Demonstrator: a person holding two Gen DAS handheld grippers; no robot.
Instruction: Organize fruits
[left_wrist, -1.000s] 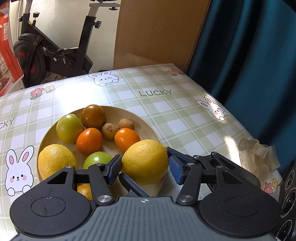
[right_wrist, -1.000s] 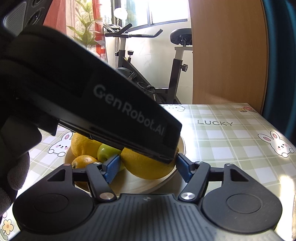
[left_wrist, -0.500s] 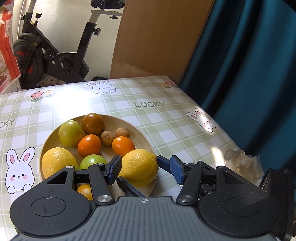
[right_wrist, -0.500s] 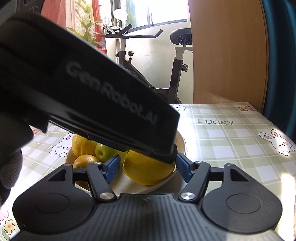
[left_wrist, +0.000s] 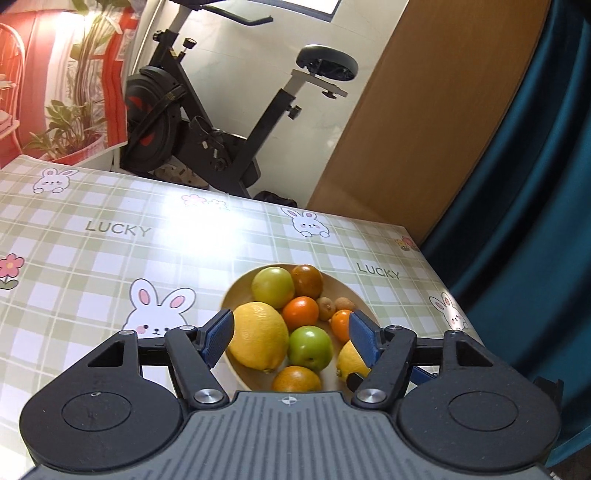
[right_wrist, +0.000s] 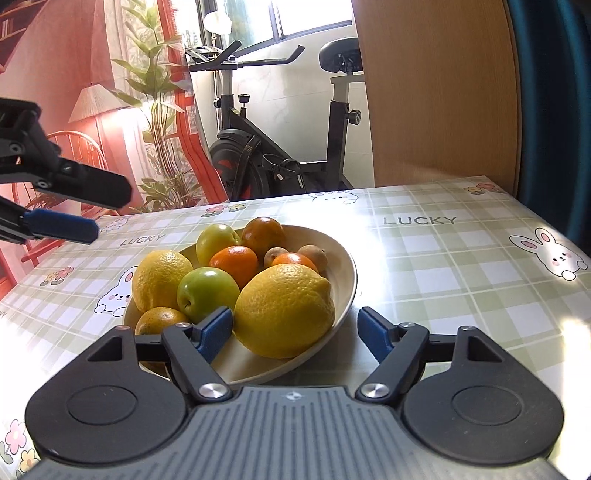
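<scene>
1. The left gripper (left_wrist: 290, 338) has pulled back and away from the near lemon (right_wrist: 284, 310). A second ago its blue pads framed that lemon closely; now they stand wide apart with nothing between them, and the whole bowl (left_wrist: 236, 365) shows past them.

2. Its jaws have just been opening. No fruit is pressed by either pad, so this hand carries nothing.

3. In the right wrist view, the black body of the left gripper no longer blocks the picture. Only its fingertips (right_wrist: 61, 225) show at the left edge, raised well clear of the fruit.

4. The right gripper (right_wrist: 295, 330) has hardly shifted, but its jaws have also just been opening. The near lemon sits between its pads, with a clear gap on the right side and the left pad close to the skin. It looks free, not gripped.

5. All the fruit seen lies in the bowl on the checked tablecloth (right_wrist: 443, 280): two lemons, the second lemon (right_wrist: 160, 278) at the left, a green apple (right_wrist: 207, 293), a paler green fruit (right_wrist: 218, 242), oranges, a dark round fruit and two small brown ones.

6. Judging by this, the lemon has just been set down and released, which would make it the last piece placed.

7. No fruit is visible loose on the cloth, so the sorting seems at or near its end; the right hand now only needs to draw back without nudging the lemon against the rim.
</scene>
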